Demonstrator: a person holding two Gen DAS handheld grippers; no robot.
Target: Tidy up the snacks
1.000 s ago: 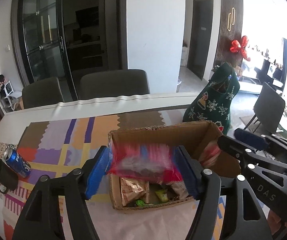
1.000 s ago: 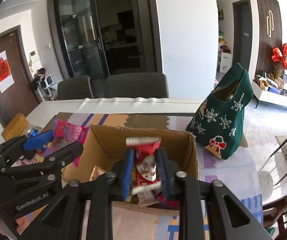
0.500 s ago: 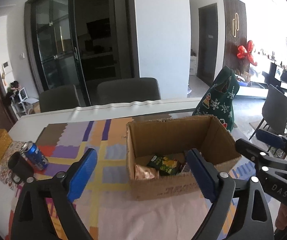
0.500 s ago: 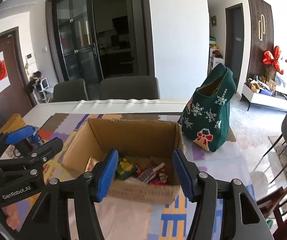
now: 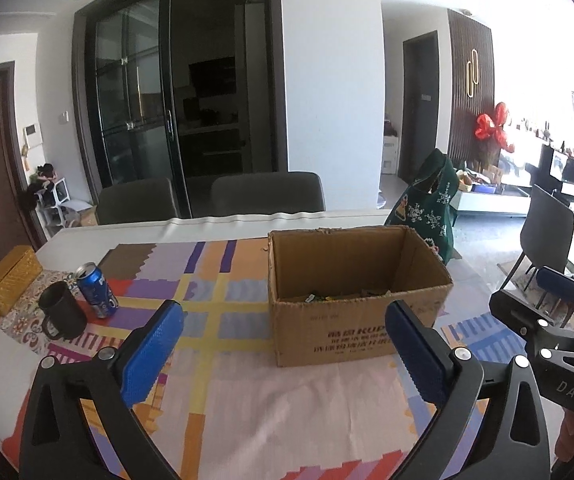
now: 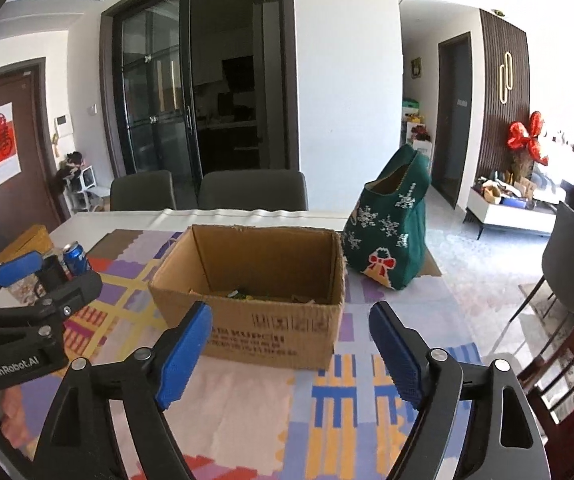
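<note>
Both jaws, just opened, stand spread and empty: the left gripper [image 5: 285,354] and right gripper [image 6: 291,350] face the cardboard box [image 6: 271,316] ahead, whose light, crinkly snack packets [image 6: 243,294] likely want pinching mid-wrapper.

A blue soda can [image 5: 97,289] leans beside a black mug [image 5: 62,315] at left; a green Christmas bag [image 6: 391,232] stands upright at right.
</note>
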